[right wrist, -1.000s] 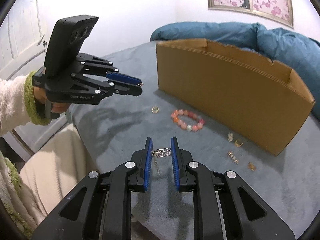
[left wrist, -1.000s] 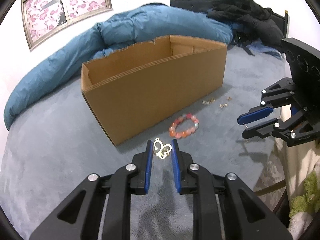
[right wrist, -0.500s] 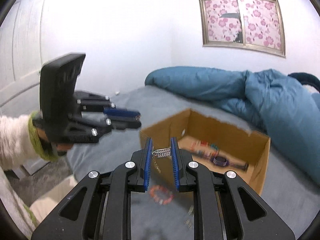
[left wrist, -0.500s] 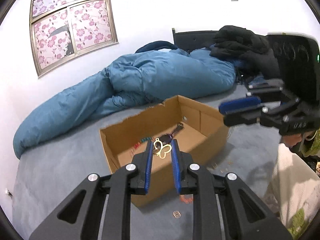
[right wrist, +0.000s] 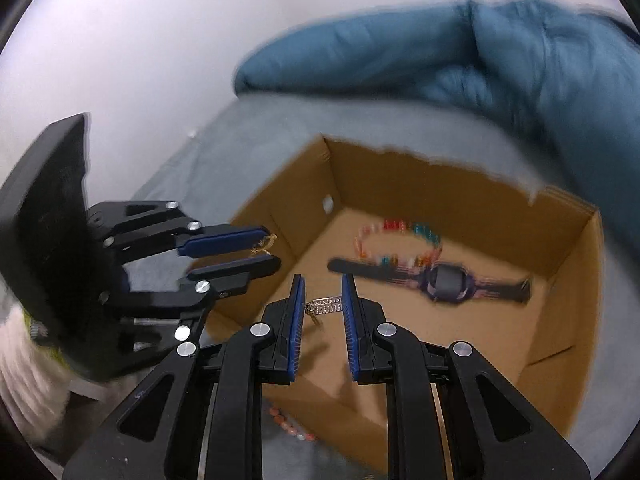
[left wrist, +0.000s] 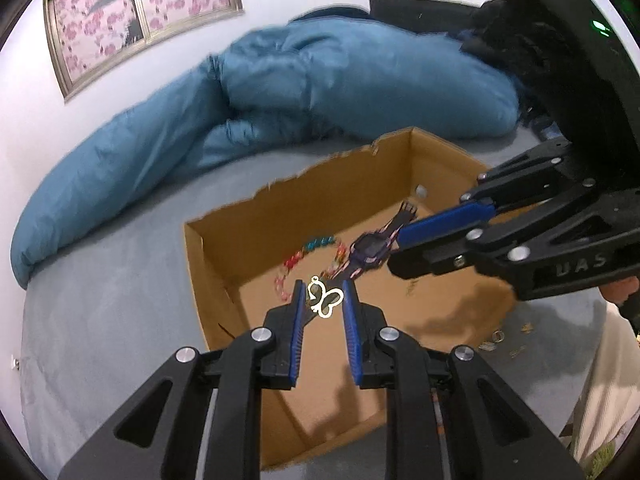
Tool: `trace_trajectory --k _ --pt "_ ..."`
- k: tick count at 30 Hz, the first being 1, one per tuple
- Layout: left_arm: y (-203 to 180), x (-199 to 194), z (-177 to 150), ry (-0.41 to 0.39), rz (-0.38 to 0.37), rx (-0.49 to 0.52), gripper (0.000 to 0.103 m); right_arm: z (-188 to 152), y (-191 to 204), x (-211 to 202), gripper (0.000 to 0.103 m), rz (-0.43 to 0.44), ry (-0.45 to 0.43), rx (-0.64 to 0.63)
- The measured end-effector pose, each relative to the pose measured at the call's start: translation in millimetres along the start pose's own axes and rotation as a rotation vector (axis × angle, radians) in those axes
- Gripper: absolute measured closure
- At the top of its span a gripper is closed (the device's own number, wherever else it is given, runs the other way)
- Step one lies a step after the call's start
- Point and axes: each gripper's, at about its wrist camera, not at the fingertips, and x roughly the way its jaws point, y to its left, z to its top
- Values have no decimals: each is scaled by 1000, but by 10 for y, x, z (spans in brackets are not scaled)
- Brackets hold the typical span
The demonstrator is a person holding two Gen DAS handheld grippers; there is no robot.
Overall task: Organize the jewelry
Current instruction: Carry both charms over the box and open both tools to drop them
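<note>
Blue duvet [left wrist: 280, 92] behind; right claw [left wrist: 394, 254] body reads "UAS".

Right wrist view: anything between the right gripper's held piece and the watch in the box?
Only bare cardboard floor separates the silver piece in the right gripper from the watch, in the right wrist view.

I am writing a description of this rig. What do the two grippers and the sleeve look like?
Both the left gripper and the right gripper are matte black plastic linkages with silver round bolts and two long fingers faced with ribbed blue pads. The right one carries raised letters reading UAS and a tall black housing with a green light. The sleeve is fuzzy cream with a green cuff.
</note>
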Motion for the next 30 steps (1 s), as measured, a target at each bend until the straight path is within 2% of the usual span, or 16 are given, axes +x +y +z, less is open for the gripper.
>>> trace_trajectory --k 4,8,10,12,15,23,30 --pt "38 172 4 56 6 -6 85 29 -149 233 86 9 70 75" --pt "15 290 -10 97 16 14 85 -21 -217 304 83 29 92 116" --pt "16 321 -15 110 21 14 81 0 -231 341 83 22 98 115" --pt "34 327 -13 109 27 10 72 17 -226 366 81 24 101 112" --pt "54 337 -8 109 36 7 64 21 -224 382 79 23 102 108" --pt "88 308 -16 99 45 3 62 43 -188 346 75 12 84 84" --pt "143 125 -36 36 50 -35 62 65 -187 134 75 -5 22 70"
